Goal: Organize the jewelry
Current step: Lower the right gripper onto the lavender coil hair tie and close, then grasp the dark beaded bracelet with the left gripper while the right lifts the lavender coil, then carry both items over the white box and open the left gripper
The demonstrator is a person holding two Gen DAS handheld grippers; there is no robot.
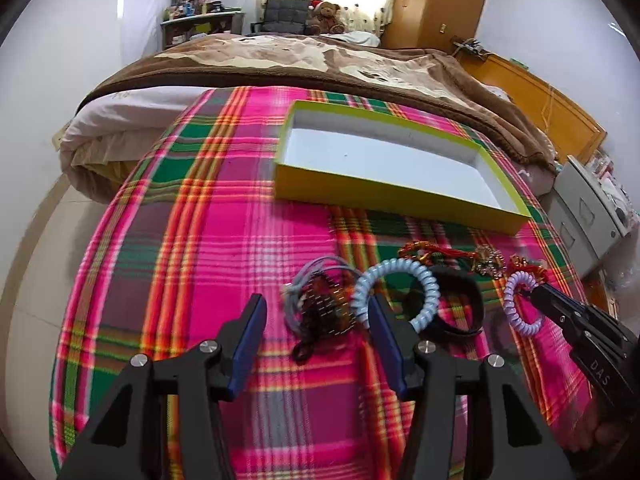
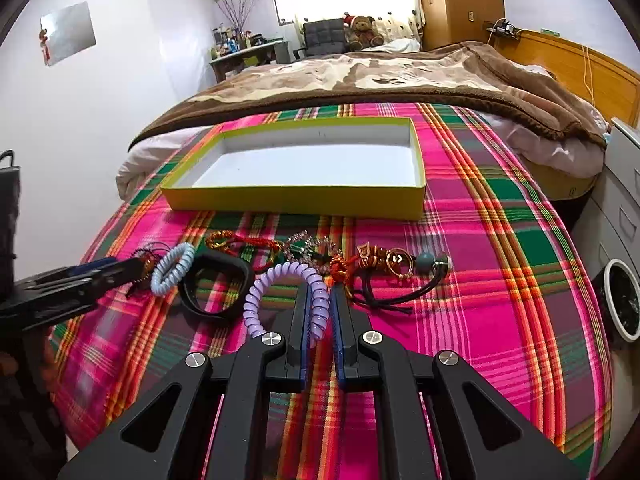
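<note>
Two grippers tilt down over the bed: right gripper [image 2: 320, 300] fingers clamp the purple coil bracelet [image 2: 280, 280] on the plaid blanket [image 2: 500, 280]; left gripper [image 1: 316, 320] fingers stand apart beside the blue coil bracelet [image 1: 396, 292].

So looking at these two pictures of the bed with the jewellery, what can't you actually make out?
- Dark tangled piece, left wrist view: motion blur; strands indistinct, part behind the left gripper's finger.
- Purple coil bracelet, right wrist view: its near side is hidden between the right gripper's shut fingers.
- Gold charms, right wrist view: too small to identify.
- Shelf items, left wrist view: too far, tiny.
- Person: only dark edges of an arm, cut off by the frame.
</note>
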